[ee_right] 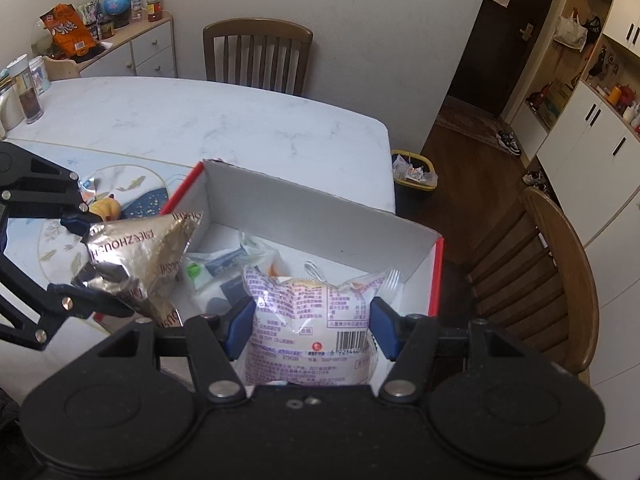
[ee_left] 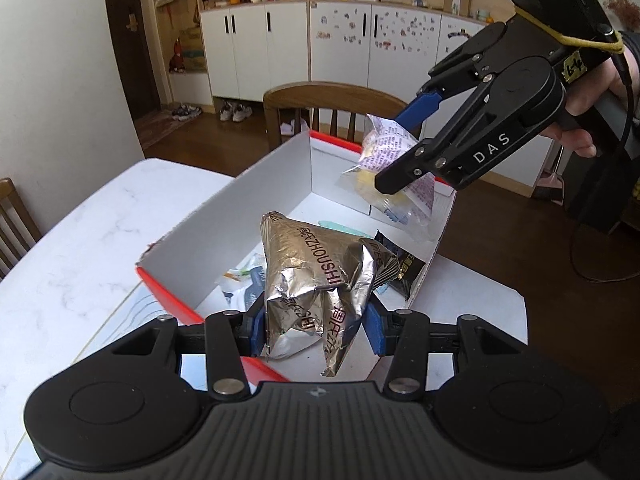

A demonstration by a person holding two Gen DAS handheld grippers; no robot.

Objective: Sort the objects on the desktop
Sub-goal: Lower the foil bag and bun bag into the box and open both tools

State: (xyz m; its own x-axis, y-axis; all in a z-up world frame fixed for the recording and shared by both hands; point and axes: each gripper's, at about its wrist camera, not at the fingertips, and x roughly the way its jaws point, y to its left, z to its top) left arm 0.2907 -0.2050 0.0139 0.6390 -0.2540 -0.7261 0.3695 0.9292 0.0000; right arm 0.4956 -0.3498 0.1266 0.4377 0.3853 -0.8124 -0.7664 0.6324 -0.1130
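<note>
While the left gripper (ee_left: 316, 326) clenches a silver foil packet (ee_left: 316, 280) at lower centre over the white box (ee_left: 240, 216), ready to drop, the right view shows the right gripper (ee_right: 310, 330) grasping a clear bun packet (ee_right: 308, 320) above it.

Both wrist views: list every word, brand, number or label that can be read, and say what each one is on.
"ZHOUSHI", beside Chinese characters: silver foil packet in the left gripper.
"DAS": finger link of the right gripper.
"64", handwritten: yellow tag on that gripper's body.
"6 92144", barcode digits, the rest hidden: clear pastry bag.
Purple print on that bag: too small.
Orange snack bag on the sideboard: blurred.
</note>
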